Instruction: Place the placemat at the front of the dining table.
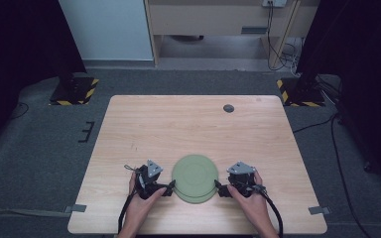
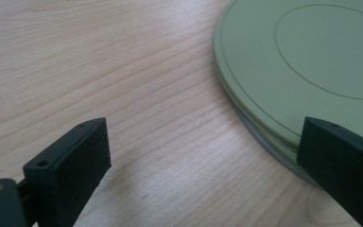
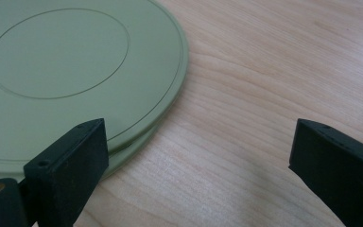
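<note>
Two round green plates lie stacked near the table's front edge, the top plate (image 1: 195, 172) (image 2: 312, 61) (image 3: 56, 56) shifted a little off the lower plate (image 1: 199, 200) (image 2: 264, 142) (image 3: 132, 149). My left gripper (image 1: 170, 187) (image 2: 207, 142) rests low at the stack's left rim, open, with one finger over the rim and the other over bare wood. At the right rim my right gripper (image 1: 220, 188) (image 3: 198, 142) stands the same way, open. Nothing is held between either pair of fingers.
The wooden table (image 1: 193, 124) has a small dark grommet (image 1: 228, 108) near its far edge. Grey tape tabs (image 1: 78, 208) (image 1: 316, 210) stick out at the front corners. Black stands with hazard-striped bases (image 1: 74, 91) (image 1: 300, 91) flank the far side.
</note>
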### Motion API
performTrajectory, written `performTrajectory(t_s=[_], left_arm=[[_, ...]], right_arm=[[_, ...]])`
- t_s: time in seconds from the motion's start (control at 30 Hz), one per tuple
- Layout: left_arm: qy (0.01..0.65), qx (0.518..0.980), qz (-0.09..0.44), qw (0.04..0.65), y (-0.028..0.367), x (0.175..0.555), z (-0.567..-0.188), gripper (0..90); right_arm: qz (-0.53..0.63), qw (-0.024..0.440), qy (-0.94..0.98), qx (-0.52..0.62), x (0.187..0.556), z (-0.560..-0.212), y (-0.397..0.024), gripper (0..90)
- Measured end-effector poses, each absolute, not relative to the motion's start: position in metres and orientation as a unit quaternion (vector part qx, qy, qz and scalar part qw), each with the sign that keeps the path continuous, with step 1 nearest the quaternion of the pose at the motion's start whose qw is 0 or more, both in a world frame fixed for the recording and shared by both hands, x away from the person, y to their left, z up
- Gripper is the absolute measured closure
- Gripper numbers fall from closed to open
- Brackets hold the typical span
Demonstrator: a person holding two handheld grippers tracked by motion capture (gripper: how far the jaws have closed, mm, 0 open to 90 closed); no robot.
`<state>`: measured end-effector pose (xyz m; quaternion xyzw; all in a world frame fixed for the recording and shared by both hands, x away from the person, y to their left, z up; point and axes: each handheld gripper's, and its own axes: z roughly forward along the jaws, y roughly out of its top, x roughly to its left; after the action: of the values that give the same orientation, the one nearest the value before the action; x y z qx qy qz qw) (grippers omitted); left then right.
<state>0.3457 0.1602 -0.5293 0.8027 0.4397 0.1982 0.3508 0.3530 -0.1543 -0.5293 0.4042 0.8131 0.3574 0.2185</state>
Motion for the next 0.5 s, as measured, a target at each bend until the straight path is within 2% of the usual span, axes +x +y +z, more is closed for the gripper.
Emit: performTrajectory(t_s=[0.5], left_arm=[[0.449, 0.794, 0.215, 0.349, 0.157, 0.3517, -0.5309, 0.1]], right_arm=[[0.354, 0.229, 0.805, 0.417, 0.3566, -0.5312, -0.1527, 3.4]])
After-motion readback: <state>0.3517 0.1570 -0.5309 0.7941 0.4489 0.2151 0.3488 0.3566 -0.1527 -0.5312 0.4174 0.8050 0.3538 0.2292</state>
